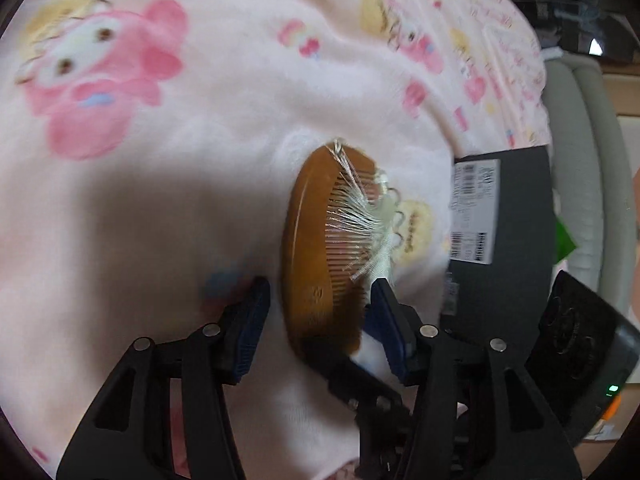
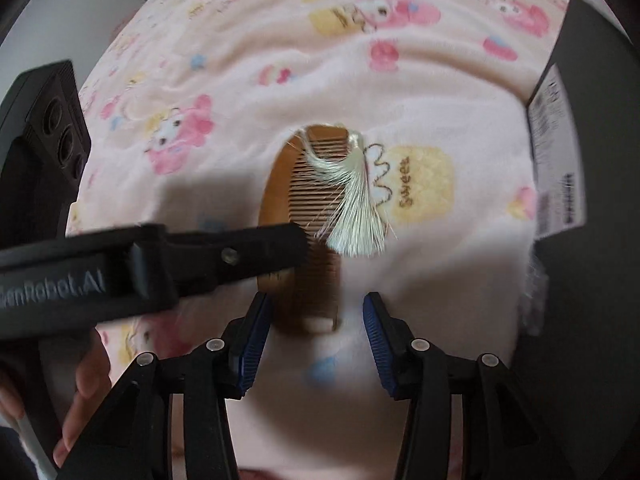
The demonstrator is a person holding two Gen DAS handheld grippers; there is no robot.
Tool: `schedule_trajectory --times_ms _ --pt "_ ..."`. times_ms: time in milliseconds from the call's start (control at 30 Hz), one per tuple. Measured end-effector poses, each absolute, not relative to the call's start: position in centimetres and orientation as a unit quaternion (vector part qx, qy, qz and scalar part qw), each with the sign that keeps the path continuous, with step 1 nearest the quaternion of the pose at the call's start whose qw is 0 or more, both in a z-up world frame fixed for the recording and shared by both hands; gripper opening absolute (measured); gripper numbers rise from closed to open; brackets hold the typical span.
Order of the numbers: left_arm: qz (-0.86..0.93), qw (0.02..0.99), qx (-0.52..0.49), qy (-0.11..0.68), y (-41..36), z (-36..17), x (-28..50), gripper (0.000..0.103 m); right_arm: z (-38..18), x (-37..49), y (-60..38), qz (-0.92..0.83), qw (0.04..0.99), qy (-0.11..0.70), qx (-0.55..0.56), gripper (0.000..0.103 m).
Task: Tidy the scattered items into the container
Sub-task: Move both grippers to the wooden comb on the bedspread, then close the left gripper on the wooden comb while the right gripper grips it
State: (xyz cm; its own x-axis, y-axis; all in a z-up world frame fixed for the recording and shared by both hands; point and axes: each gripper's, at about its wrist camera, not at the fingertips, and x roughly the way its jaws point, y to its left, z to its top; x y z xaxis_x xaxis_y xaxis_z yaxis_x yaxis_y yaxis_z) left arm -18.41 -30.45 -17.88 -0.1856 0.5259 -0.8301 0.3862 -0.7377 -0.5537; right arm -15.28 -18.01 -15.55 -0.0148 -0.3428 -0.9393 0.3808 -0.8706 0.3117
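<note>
1 comb (image 2: 304,216), 1 tassel (image 2: 352,204), 1 box (image 1: 516,216).

Brown wooden comb (image 2: 298,216) lying flat on the pink cartoon blanket (image 2: 280,60), pale tassel (image 2: 352,200) across its teeth, black box (image 2: 592,160) nearby.

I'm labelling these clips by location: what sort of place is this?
Probably a bedroom at home: a soft pink cartoon-print blanket covers the surface, and a wooden comb with a tassel lies on it.

"Sweet" on blanket (image 2: 404,194), "enRobot.AI" on left tongs (image 2: 296,240)
</note>
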Motion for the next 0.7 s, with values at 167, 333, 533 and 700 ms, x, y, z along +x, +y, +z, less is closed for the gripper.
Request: schedule_trajectory --times_ms 167,333,533,700 --pt "0.7 0.06 -0.626 -0.337 -29.1 -16.3 -18.1 0.032 -15.6 -15.5 -17.1 -0.708 0.274 -0.022 0.651 0.03" --pt "0.715 0.063 -0.603 -0.347 -28.3 -13.0 -15.3 0.031 -13.3 -14.0 -15.1 -0.711 0.297 -0.055 0.635 0.029" --pt "0.739 0.095 -0.564 -0.354 -26.7 -7.3 -11.0 0.024 -8.4 -9.8 -12.9 -0.734 0.328 -0.054 0.592 0.029" --pt "0.75 0.127 -0.553 -0.339 -23.1 -4.2 -9.1 0.023 -4.7 -6.7 -9.6 -0.749 0.348 -0.062 0.56 0.029"
